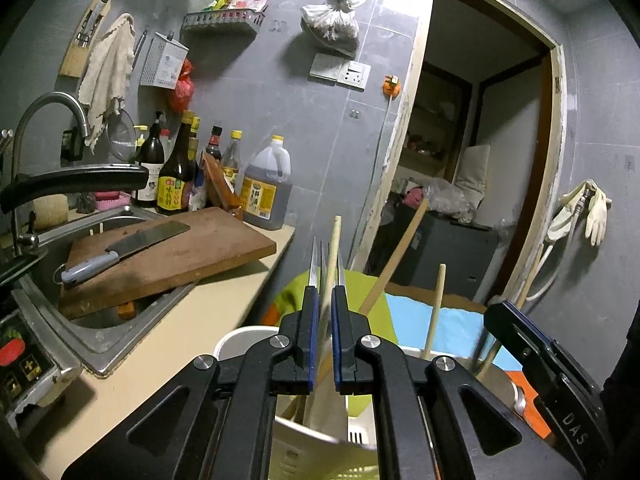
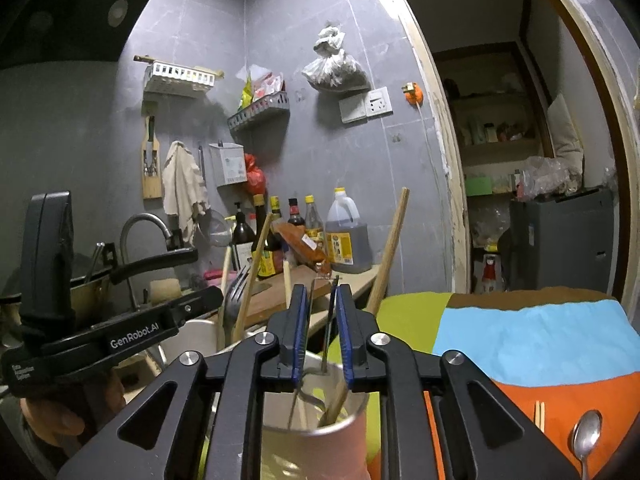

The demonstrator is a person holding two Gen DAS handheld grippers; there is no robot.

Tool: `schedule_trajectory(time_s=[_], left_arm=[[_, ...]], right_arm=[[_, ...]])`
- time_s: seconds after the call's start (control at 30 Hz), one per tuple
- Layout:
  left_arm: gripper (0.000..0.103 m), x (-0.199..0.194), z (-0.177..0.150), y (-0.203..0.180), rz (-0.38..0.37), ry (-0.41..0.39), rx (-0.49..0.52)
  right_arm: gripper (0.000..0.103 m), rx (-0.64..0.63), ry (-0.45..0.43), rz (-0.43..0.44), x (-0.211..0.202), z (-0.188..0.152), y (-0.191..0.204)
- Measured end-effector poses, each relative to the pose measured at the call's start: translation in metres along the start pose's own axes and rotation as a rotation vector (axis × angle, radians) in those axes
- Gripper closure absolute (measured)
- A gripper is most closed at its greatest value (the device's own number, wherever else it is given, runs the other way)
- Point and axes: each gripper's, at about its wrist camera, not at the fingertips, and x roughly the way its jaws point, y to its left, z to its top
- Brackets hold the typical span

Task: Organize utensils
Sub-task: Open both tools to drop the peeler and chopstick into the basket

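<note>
My left gripper is shut on a metal fork, whose tines stick up past the blue pads. It hangs above a white holder with wooden sticks in it. In the right wrist view the fork shows at the left gripper's tip. My right gripper stands slightly open over a pink cup. A thin metal utensil rises from the cup between the jaws, and the pads do not press on it. A spoon and a pair of chopsticks lie on the cloth.
A multicoloured cloth covers the surface under the cup. To the left a wooden cutting board with a cleaver lies across the sink, with sauce bottles behind. A long wooden handle leans up. A doorway opens on the right.
</note>
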Motion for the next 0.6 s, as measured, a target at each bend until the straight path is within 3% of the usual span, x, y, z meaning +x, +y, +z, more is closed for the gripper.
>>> schedule_trajectory(time_s=[0.17, 0.3, 0.43, 0.5, 0.6], left_arm=[[0.082, -0.008, 0.000, 0.002, -0.023, -0.006, -0.028], [0.075, -0.017, 0.003, 0.001, -0.039, -0.024, -0.046], [0.063, -0.029, 0.010, -0.008, -0.056, -0.050, -0.037], [0.057, -0.035, 0.013, -0.014, -0.068, -0.063, -0.032], [0.043, -0.044, 0.018, -0.026, -0.087, -0.088, -0.026]], right_arm=[[0.080, 0.018, -0.005, -0.009, -0.009, 0.001, -0.002], [0.071, 0.027, -0.029, -0.015, -0.022, 0.006, -0.002], [0.055, 0.036, -0.067, -0.039, -0.037, 0.016, -0.006], [0.053, 0.044, -0.082, -0.056, -0.045, 0.022, -0.010], [0.033, 0.053, -0.099, -0.089, -0.057, 0.031, -0.019]])
